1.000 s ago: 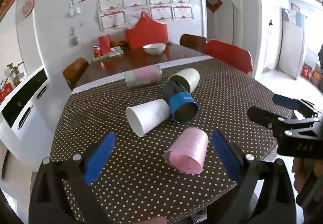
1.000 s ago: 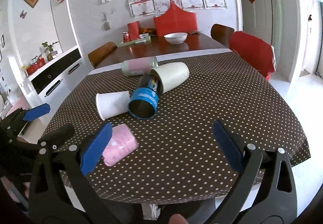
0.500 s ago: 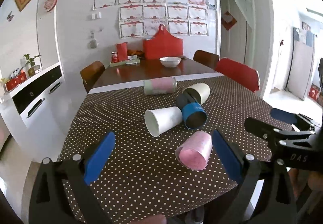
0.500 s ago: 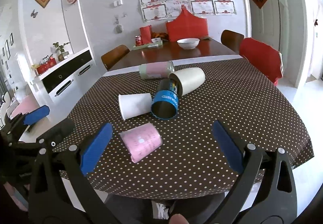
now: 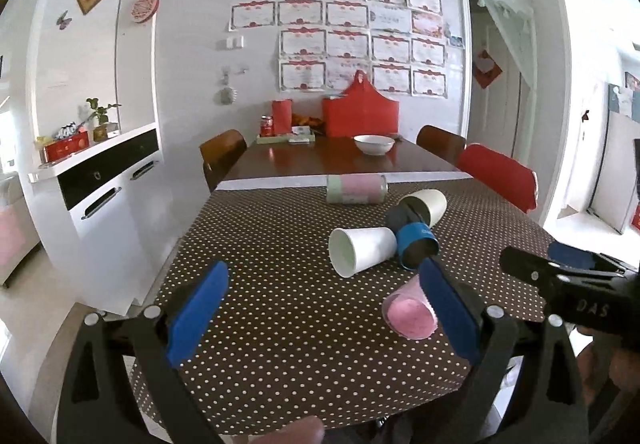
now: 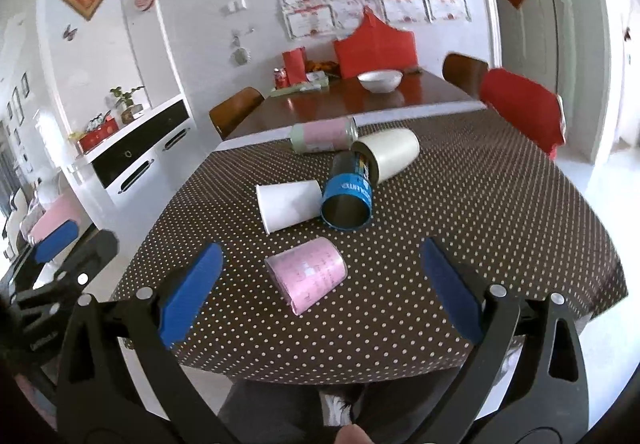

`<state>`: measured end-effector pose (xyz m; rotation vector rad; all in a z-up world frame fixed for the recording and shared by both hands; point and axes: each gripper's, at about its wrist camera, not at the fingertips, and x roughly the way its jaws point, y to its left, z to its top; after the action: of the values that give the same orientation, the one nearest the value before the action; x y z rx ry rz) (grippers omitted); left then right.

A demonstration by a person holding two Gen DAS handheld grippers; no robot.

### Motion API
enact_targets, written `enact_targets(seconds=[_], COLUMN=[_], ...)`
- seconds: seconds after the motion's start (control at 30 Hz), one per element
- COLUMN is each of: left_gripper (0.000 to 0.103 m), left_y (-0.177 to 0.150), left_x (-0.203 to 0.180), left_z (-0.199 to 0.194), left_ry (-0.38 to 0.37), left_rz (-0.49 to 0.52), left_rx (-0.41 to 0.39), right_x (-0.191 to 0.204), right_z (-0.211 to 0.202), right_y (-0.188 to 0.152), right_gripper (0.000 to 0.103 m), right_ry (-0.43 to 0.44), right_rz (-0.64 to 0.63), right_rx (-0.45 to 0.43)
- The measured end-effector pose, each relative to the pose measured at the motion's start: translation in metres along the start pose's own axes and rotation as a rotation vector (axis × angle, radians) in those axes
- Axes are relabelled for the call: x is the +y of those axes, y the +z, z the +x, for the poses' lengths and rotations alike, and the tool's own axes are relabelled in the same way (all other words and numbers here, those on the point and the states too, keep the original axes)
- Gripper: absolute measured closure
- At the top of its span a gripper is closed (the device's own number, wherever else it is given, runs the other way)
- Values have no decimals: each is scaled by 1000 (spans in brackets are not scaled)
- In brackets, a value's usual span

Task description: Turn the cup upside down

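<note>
Nothing flipped yet: pink cup (image 6: 306,274) is lying on its side near the table (image 6: 500,211) edge, other cups at 12 o'clock. Left gripper (image 5: 320,312) & right gripper (image 6: 320,290) are hovering w/ jaws wide apart, gripping nothing.

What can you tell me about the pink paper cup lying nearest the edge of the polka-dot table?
The pink paper cup lies on its side on the brown polka-dot tablecloth, nearest the table's front edge. Its wall is pale pink with faint printed text, tapering toward the base. In the right wrist view the rim points lower left; the left wrist view shows its pink mouth, partly hidden by a blue finger pad. It looks undamaged. It lies apart from the other cups, and neither gripper touches it.
</note>
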<state>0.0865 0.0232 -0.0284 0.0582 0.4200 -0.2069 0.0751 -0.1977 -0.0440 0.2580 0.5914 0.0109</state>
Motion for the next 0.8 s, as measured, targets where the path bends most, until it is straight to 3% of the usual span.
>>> enact_targets(seconds=[0.23,0.5,0.7,0.8], left_gripper=[8,8,8,8], left_y=[-4,-13,-18,-19], left_x=[7,15,15,14], left_z=[6,17,27,29], left_ry=[0,-11,-14,-18], left_rz=[-9,-18,-19,-17], left_rx=[13,42,63,69], right_x=[6,-3,-12,-13], right_z=[43,111,140,145], right_y=[-3,-6,-7,-7], right_gripper=[6,6,20,22], right_ry=[-8,-3,-3,3], right_rz=[65,256,397,432], right_rx=[156,328,427,462])
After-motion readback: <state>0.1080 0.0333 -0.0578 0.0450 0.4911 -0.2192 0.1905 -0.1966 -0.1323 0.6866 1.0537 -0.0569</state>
